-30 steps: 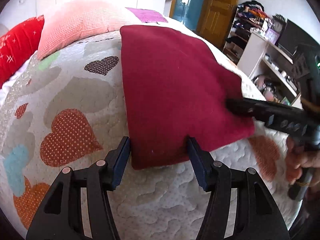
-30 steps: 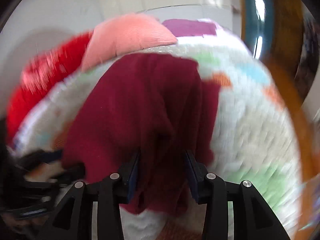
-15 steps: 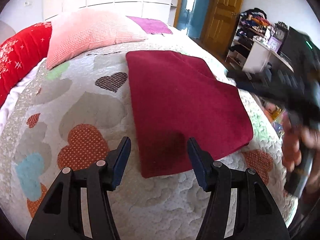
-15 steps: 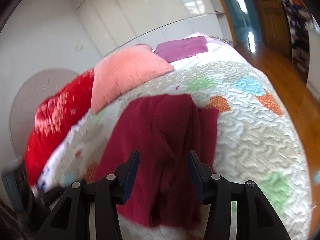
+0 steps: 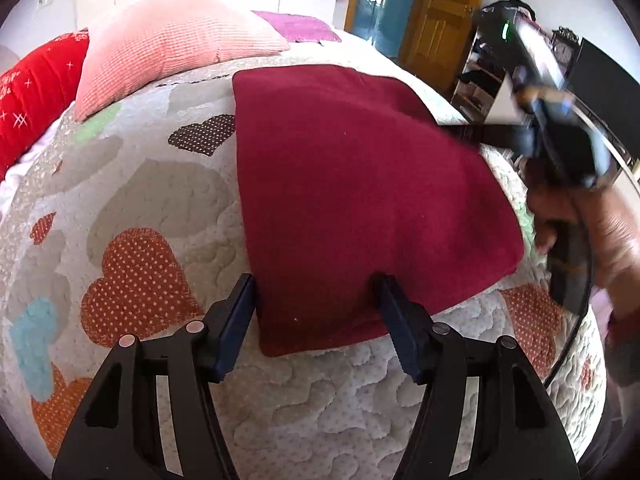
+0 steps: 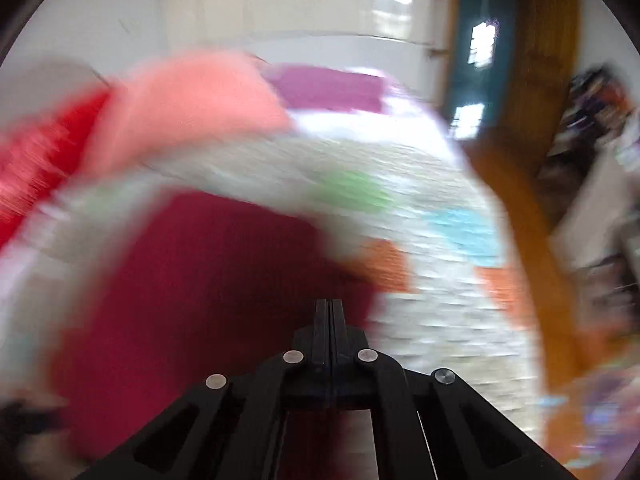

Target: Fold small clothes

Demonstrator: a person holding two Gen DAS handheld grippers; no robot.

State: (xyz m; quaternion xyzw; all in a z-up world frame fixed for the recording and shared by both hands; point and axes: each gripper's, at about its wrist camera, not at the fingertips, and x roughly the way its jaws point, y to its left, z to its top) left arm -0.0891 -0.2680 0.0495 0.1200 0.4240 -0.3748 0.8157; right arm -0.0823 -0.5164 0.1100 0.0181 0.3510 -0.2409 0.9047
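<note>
A dark red garment (image 5: 360, 184) lies folded flat on the heart-patterned quilt (image 5: 132, 208). My left gripper (image 5: 316, 300) is open, its fingers either side of the garment's near edge, holding nothing. My right gripper (image 6: 329, 308) is shut with its fingers pressed together and nothing between them, above the garment (image 6: 208, 288); this view is badly blurred. In the left wrist view the right gripper (image 5: 464, 132) reaches over the garment's right edge, held by a hand (image 5: 592, 224).
A pink pillow (image 5: 172, 44), a red pillow (image 5: 32, 96) and a purple cloth (image 5: 296, 28) lie at the head of the bed. A wooden door (image 5: 444, 16) and cluttered shelves (image 5: 480, 76) stand to the right.
My right gripper has shut from open and swung fast over the garment's right side. My left gripper has moved back to the garment's near edge, still open. The garment lies flat.
</note>
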